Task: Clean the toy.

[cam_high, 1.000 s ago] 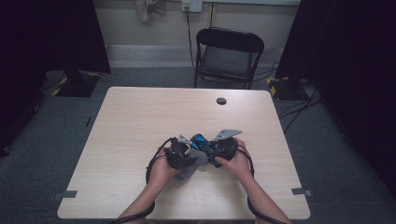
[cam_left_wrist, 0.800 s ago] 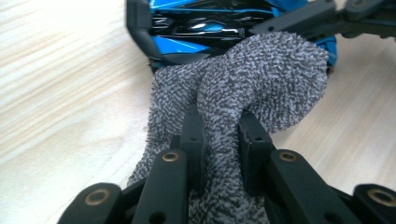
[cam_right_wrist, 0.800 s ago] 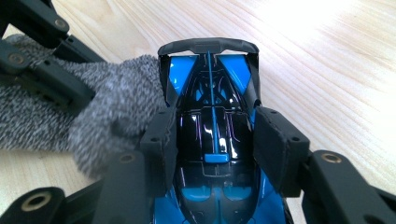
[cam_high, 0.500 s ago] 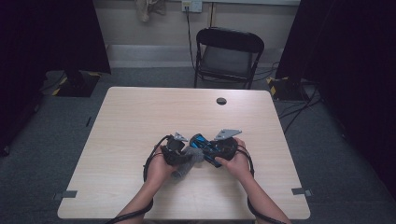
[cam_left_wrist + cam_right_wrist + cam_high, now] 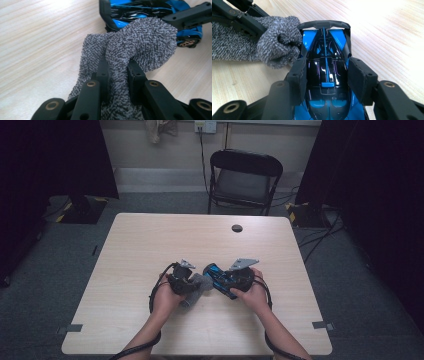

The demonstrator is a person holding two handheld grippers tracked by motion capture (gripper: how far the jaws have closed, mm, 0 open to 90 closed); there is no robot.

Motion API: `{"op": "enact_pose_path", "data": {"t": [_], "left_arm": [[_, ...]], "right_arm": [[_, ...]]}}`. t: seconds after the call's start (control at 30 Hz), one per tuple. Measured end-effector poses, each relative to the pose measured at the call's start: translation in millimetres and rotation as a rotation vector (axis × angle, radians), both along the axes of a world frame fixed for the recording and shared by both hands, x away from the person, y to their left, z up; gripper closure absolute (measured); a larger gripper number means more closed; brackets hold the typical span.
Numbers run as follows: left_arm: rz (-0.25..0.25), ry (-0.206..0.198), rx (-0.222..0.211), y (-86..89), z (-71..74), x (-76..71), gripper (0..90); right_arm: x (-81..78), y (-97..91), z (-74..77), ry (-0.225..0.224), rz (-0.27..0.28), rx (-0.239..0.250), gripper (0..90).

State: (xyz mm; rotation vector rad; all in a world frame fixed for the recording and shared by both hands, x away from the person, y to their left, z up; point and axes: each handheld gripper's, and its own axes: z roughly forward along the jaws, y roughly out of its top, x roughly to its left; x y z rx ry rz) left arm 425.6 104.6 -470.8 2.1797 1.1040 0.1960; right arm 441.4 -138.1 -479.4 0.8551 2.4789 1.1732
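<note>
While we held the blue and black toy car point(image 5: 325, 75) steady in the right gripper point(image 5: 327, 80), its jaws clamped on the car's two flanks, our left gripper point(image 5: 117, 72) stayed clenched on a bunched fold of the grey terry cloth point(image 5: 140, 42). Set against the high view of a second before, very little had changed: both hands sat at the same spot near the middle of the table's point(image 5: 150, 240) near half, and the car had not shifted. Only our left hand point(image 5: 167, 295) had drifted slightly, drawing the cloth wad a touch along the car's tail end.

From the right gripper view, the rounded end of the cloth pressed against the left side of the car's rear wing point(image 5: 323, 24), touching the blue bodywork just below it. From the left gripper view, the cloth rose between the jaws and folded over forward, its tip resting on the car's dark rear.

We judged this to be a wiping job in mid-stroke: small rubbing moves over one corner, with most of the body yet to be covered. Neither grip had loosened, so the wiping could go on without any regrasp.
</note>
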Motion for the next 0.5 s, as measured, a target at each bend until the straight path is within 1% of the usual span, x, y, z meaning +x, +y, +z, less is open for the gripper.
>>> {"op": "enact_pose_path", "data": {"t": [0.13,0.17,0.2,0.23,0.27,0.4,0.5], "left_arm": [[0.007,0.006,-0.002,4.1,0.1,2.0,75.5],[0.015,0.001,0.002,5.1,0.1,2.4,75.4],[0.015,0.004,0.006,6.2,0.4,2.8,75.5],[0.021,0.006,0.001,6.7,0.2,3.1,75.5],[0.027,0.000,0.003,7.7,0.1,3.5,75.5],[0.035,0.000,0.011,12.2,0.7,5.4,75.5],[0.058,-0.001,0.027,17.3,1.8,8.2,75.5]], "right_arm": [[-0.1,-0.1,-0.1,0.000,0.000,0.000,51.1],[-0.1,-0.1,0.0,0.000,0.000,0.000,51.1],[-0.1,-0.1,0.0,0.000,0.000,0.000,51.1],[-0.1,0.0,0.0,0.000,0.000,-0.001,51.1],[-0.1,0.0,0.0,0.000,0.000,0.000,51.1],[-0.2,0.1,0.1,-0.001,0.000,-0.001,51.1],[-0.2,0.2,0.1,-0.001,0.000,-0.002,51.1]]}}
